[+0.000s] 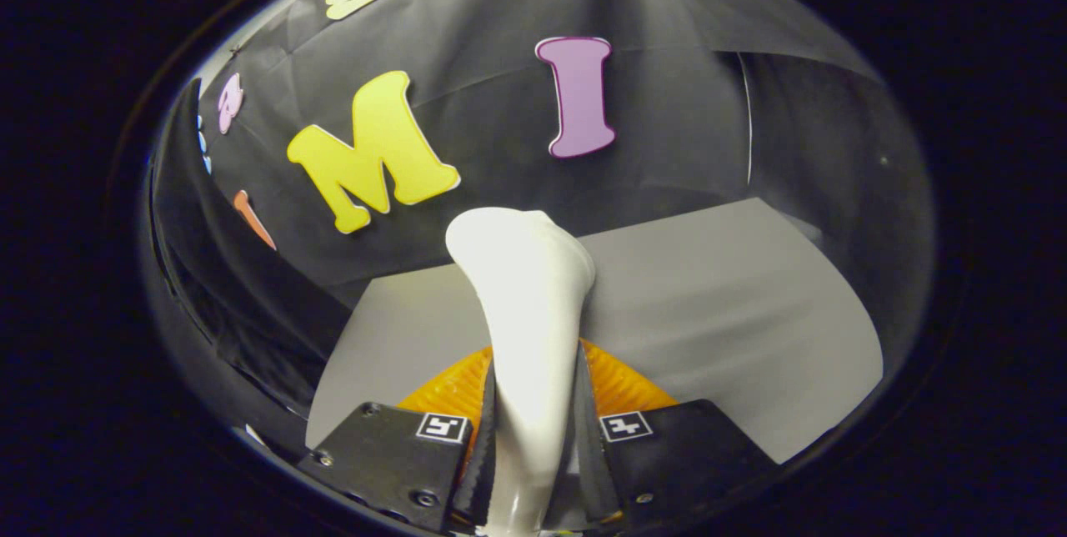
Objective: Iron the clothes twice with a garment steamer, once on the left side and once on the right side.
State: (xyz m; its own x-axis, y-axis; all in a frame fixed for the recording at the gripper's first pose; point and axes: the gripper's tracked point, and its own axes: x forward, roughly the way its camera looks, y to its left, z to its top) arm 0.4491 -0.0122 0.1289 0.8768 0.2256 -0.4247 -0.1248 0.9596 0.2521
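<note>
white steamer (529, 328) clamped upright between both fingers of the gripper (533, 437).

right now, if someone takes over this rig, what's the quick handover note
Gripper: shut on the white steamer, both fingers pressing its handle; its wide head sticks out ahead of the fingers.
Below the steamer: an orange ridged thing sits just past the fingers on the grey table.
Clothes: I can't make out any garment from here, and the steamer head touches no fabric.
Done: steamer picked up.
Left: by the look of it, both passes, left side and right side.
</note>
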